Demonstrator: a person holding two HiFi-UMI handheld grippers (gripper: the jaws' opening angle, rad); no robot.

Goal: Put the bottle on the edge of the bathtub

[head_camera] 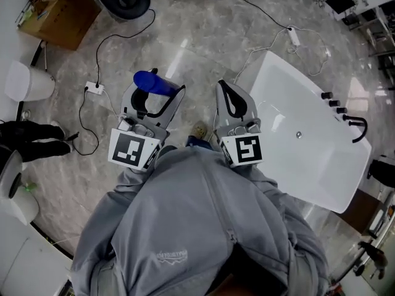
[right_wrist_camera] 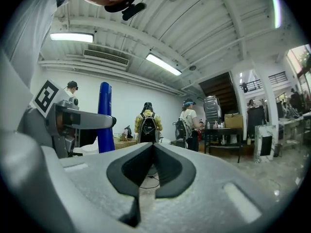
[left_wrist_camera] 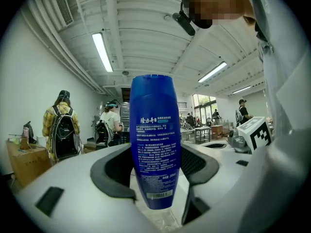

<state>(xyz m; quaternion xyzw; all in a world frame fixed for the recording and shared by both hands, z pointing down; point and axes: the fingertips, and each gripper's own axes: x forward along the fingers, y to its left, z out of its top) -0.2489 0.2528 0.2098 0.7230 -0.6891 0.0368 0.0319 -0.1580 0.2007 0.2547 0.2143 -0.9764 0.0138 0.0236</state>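
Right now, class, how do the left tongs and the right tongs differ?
The left tongs grip a blue bottle; the right tongs hold nothing. The left tongs' jaws stand apart around it; the right tongs' jaws meet at the tips. Both are grey and black.

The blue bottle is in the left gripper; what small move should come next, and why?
Probably carry the blue bottle sideways to the right, toward the bathtub's near rim. The left gripper is closed on it, but it hangs over the bare floor, short of the tub, so it cannot be set down yet.
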